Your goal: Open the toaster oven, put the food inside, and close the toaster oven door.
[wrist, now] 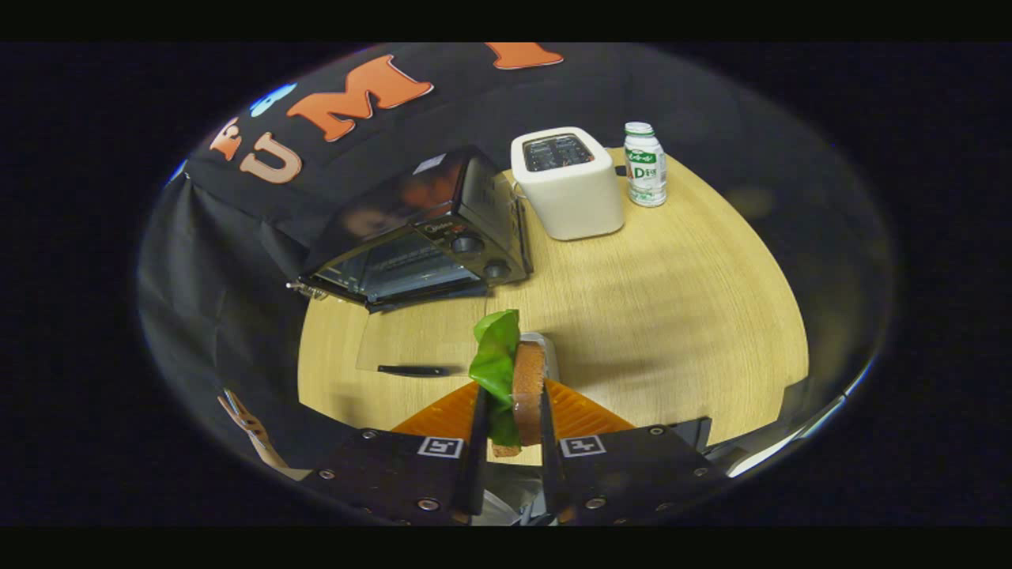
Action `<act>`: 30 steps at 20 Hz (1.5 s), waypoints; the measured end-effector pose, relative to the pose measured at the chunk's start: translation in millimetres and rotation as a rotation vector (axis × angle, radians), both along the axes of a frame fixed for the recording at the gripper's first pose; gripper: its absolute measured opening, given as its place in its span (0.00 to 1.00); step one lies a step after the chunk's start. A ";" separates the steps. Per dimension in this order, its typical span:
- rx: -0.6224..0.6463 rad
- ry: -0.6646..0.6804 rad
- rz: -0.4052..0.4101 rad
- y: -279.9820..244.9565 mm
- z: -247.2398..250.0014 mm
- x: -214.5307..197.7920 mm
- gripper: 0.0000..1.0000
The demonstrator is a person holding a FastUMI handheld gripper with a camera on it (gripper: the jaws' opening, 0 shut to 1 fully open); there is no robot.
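Note:
My gripper (512,395) is shut on a sandwich (527,383), a brown bread slice with green lettuce (496,356) on its left side, held upright between the fingers above the table. Beyond the fingers and to the left stands the black toaster oven (431,225) at the back of the table. Its glass door (399,344) hangs open and lies flat toward me, with the black handle (411,370) at its near edge. The oven's dark inside shows behind the door, and two knobs sit on its right panel.
A white slot toaster (569,190) stands to the right of the oven, with a small white and green bottle (646,164) beside it. The round wooden table (680,316) spreads out to the right. A person's hand (245,431) shows low at the left.

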State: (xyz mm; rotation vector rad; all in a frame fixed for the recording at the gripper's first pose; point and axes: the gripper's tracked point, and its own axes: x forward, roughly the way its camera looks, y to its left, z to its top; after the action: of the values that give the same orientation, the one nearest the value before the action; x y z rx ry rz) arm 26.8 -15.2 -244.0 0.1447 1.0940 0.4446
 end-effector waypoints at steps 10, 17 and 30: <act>0.302 -0.089 -0.229 63.3 31.1 8.1 0.30; 0.522 -0.042 -0.373 144.6 8.3 17.9 0.30; 0.765 -0.038 -0.749 234.7 -49.1 94.7 0.30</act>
State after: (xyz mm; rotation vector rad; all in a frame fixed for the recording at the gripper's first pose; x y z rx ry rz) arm 121.4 219.6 -293.1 1.1716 0.7100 0.1594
